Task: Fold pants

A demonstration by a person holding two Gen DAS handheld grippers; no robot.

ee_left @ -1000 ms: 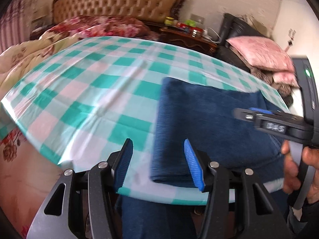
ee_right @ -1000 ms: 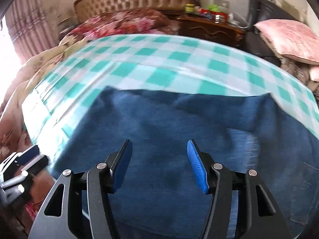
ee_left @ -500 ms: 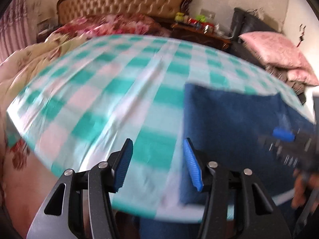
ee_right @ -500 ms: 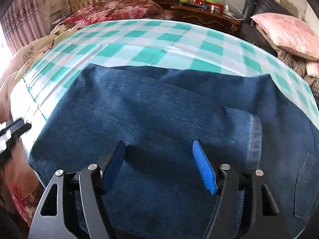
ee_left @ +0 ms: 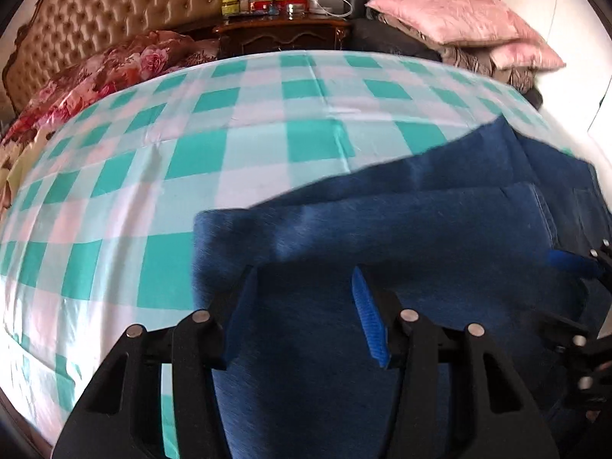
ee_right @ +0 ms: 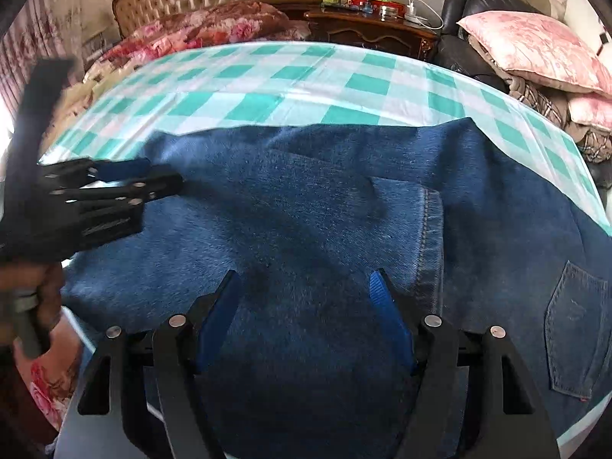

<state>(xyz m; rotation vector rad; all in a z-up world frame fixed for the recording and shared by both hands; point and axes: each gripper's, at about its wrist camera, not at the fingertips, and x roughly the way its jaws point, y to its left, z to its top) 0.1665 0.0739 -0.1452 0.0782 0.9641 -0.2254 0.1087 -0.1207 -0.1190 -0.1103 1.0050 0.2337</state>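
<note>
Dark blue jeans [ee_right: 306, 199] lie folded on a table with a green-and-white checked cloth [ee_right: 290, 88]; a back pocket [ee_right: 573, 325] shows at the right. My right gripper [ee_right: 306, 298] hangs open just above the middle of the denim, with nothing between its pads. My left gripper [ee_left: 302, 298] hovers over the folded left end of the jeans [ee_left: 382, 237]. Its jaws are closing a little, still apart, gripping nothing. Each gripper shows in the other's view: the left gripper [ee_right: 153, 176] at the jeans' left edge, the right gripper [ee_left: 573, 264] at the far right.
A bed with a tufted headboard [ee_left: 95, 23] and floral quilt [ee_left: 107, 76] lies beyond the table. A dark wooden nightstand [ee_right: 367, 30] holds small items. Pink pillows [ee_right: 535, 49] are piled at the right. The checked cloth [ee_left: 191, 160] spreads left of the jeans.
My left gripper swept right, from above the bare checked cloth to above the jeans' left end. My right gripper's jaws spread wider and it shifted slightly over the denim.
</note>
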